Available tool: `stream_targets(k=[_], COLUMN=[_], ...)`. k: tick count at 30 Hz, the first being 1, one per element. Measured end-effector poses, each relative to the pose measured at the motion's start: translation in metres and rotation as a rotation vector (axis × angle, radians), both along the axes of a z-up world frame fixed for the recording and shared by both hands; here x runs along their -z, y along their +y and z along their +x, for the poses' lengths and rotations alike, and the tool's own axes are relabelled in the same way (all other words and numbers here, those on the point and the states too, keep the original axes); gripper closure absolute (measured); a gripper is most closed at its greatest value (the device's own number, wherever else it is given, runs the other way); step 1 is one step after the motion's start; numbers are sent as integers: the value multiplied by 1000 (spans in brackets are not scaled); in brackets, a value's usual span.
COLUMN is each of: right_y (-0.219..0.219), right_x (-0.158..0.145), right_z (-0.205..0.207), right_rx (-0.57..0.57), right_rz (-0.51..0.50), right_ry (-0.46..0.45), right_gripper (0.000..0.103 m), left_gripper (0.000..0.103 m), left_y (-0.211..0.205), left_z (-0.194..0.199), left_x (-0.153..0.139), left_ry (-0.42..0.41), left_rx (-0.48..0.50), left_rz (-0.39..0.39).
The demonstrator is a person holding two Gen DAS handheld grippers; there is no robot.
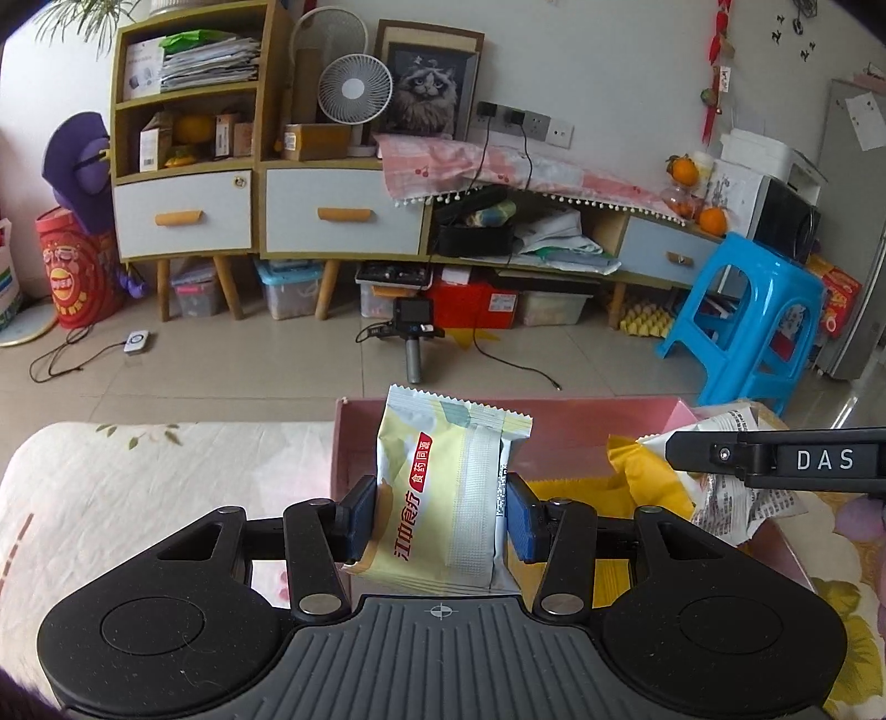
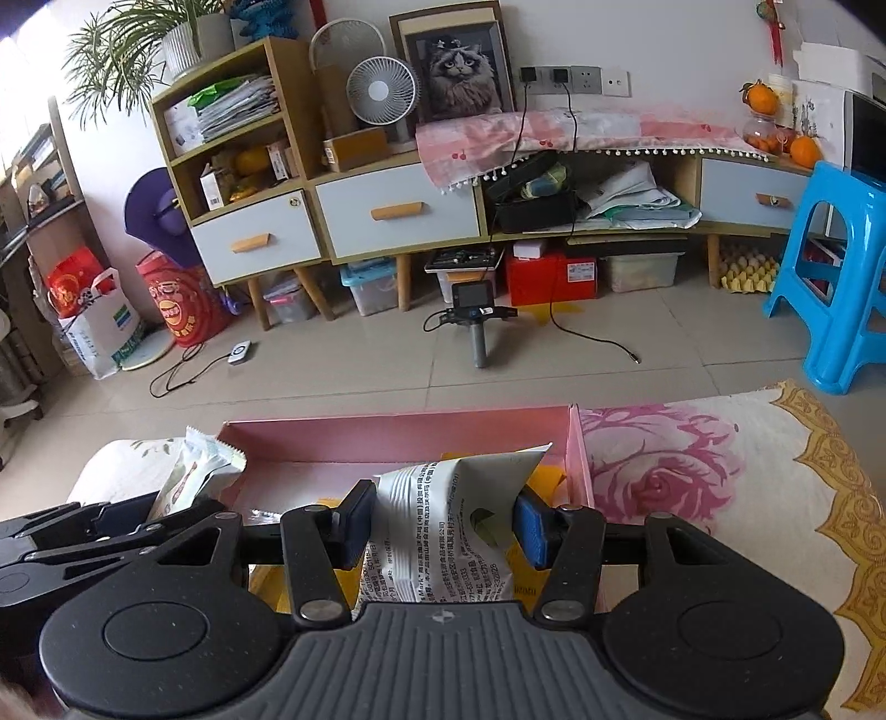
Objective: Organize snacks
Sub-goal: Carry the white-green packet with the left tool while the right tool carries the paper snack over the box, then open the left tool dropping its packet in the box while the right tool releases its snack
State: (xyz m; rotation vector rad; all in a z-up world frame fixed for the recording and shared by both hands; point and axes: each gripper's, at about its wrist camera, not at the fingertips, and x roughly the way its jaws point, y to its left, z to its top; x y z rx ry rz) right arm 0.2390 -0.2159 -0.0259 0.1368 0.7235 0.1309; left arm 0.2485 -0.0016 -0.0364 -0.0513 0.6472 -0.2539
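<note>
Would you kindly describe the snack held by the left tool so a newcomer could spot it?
Find the pink box on the bed. Over its left end, the left tool grips an upright pale yellow packet with red Chinese lettering, unlike the grey-white packet in the right tool.

There are two grippers, the left one [image 1: 440, 512] and the right one [image 2: 440, 523], and each squeezes one snack pack: a yellow pack [image 1: 443, 498] and a white pack [image 2: 448, 531]. There is one pink box [image 2: 387, 437] with more yellow packs [image 1: 648, 476] lying in it, but I cannot tell how many. In the room there are two fans [image 2: 382, 88], one cat picture [image 2: 457, 72], three drawers [image 2: 398, 213], one blue stool [image 1: 742, 315], one plant [image 2: 127, 50] and about three oranges [image 2: 803, 149].
</note>
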Motion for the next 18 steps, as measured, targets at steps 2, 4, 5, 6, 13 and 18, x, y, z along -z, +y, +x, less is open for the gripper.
stream_targets(k=[2, 4, 5, 6, 13, 18], right_y=[2, 3, 4, 5, 7, 8], right_x=[0, -1, -1, -1, -12, -18], right_z=[0, 2, 4, 4, 0, -5], right_rx=[-4, -7, -9, -12, -26, -32], right_rz=[-4, -7, -9, -9, 6, -17], right_ry=[0, -1, 0, -2, -37, -48], right_gripper=[59, 59, 59, 58, 33, 31], left_gripper=[58, 57, 56, 55, 21, 15], left_y=[-2, -4, -4, -3, 2, 1], left_z=[2, 3, 3, 3, -2, -9], left_x=[1, 3, 3, 3, 1, -4], left_ry=[-3, -3, -6, -13, -29, -28], left_rx=[-3, -10, -13, -16, -15, -5], left_rz=[12, 20, 24, 26, 19, 23])
